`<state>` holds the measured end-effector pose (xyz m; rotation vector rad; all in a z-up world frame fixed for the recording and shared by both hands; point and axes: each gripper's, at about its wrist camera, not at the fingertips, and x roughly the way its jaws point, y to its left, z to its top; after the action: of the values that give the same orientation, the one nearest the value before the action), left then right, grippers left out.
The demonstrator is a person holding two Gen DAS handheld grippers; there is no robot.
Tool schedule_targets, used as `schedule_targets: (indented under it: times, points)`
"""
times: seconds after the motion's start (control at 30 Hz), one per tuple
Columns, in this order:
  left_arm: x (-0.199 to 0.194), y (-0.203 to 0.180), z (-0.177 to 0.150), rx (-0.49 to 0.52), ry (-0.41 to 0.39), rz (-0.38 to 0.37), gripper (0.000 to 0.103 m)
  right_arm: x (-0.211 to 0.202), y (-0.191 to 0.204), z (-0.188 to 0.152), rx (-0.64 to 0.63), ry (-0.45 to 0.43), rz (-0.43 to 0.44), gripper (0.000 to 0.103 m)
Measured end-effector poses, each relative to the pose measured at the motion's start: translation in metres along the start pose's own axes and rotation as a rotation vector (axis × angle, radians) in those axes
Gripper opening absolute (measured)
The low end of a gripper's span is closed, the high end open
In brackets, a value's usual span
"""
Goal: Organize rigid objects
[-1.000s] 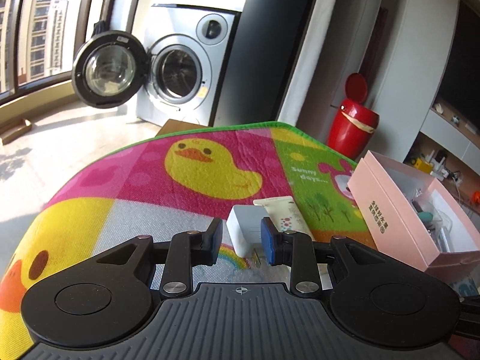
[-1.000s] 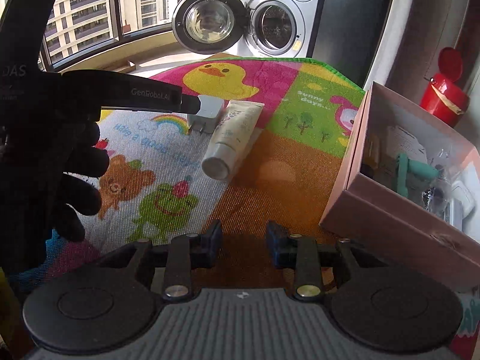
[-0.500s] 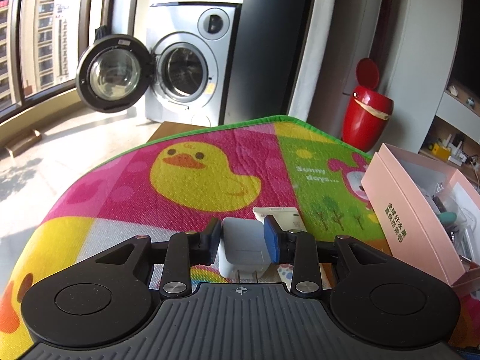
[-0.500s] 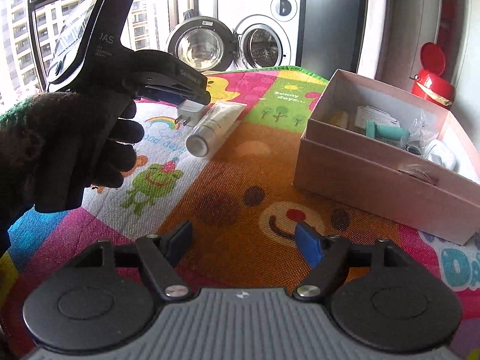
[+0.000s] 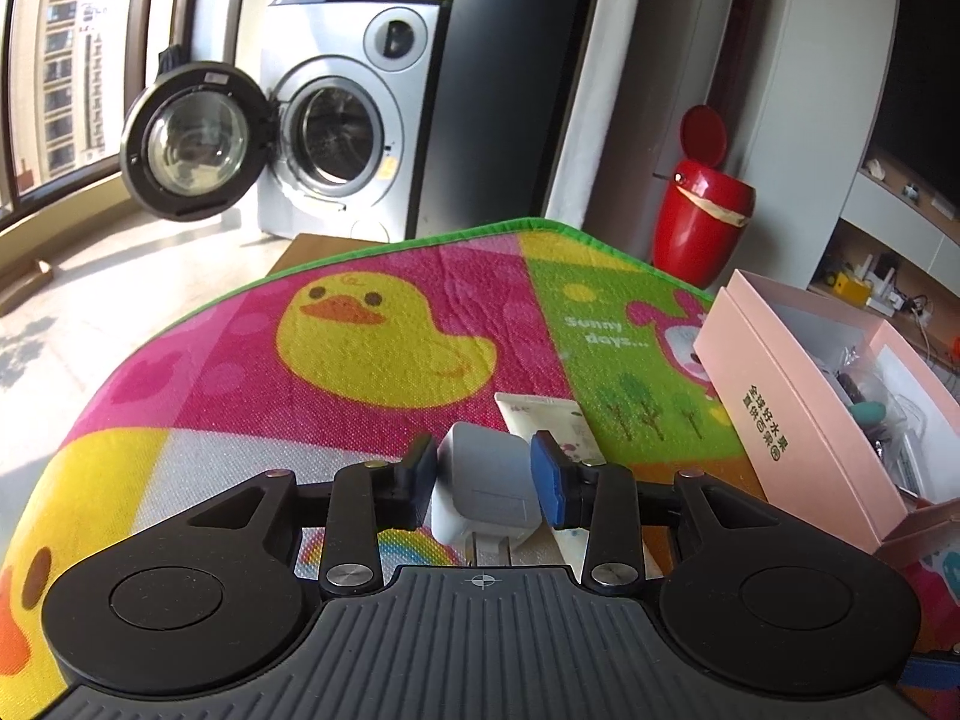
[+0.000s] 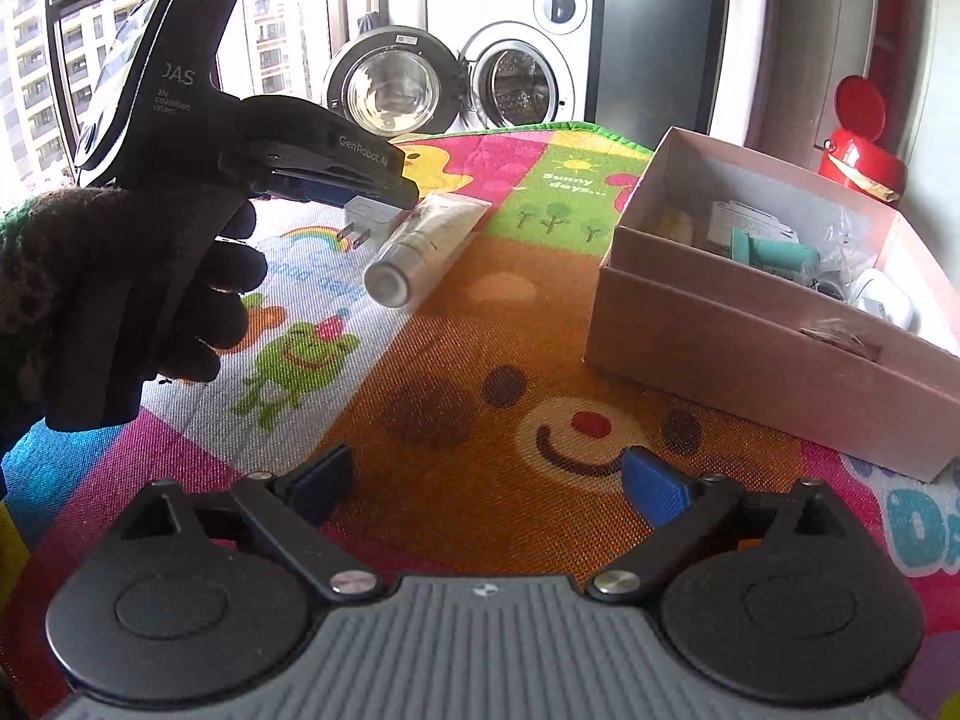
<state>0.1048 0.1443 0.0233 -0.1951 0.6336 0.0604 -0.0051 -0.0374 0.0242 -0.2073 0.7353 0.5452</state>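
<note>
pink box [image 5: 798,420] contents indistinct, charger [image 5: 483,489] prongs partly hidden behind gripper body

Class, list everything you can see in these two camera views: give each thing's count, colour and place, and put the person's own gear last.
charger plug: 1, white, held above the mat
tube: 1, cream, lying on the mat
box: 1, pink, open, on the mat's right, holding small items
play mat: 1, multicoloured cartoon print
washing machine: 1, white, door open, behind
bin: 1, red, behind
left gripper: black, closed on the charger plug
right gripper: black, open, empty
</note>
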Motion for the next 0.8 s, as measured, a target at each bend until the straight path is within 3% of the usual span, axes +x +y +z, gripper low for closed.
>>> schedule_targets:
  times: [0.2,0.5,0.7,0.8]
  points:
    - [-0.002,-0.004,-0.004,0.105,-0.013,-0.037,0.039,0.002,-0.001,0.001,0.011,0.006,-0.007,0.101]
    - [-0.006,-0.002,-0.006,0.119,0.024,-0.139,0.038,0.003,-0.001,0.001,0.015,0.009,-0.009,0.103]
    - [-0.007,-0.010,-0.008,0.174,0.012,-0.105,0.041,0.003,-0.001,0.001,0.015,0.009,-0.009,0.103]
    - [-0.010,-0.010,-0.007,0.188,-0.002,-0.047,0.041,0.004,-0.002,0.001,0.016,0.009,-0.009,0.103]
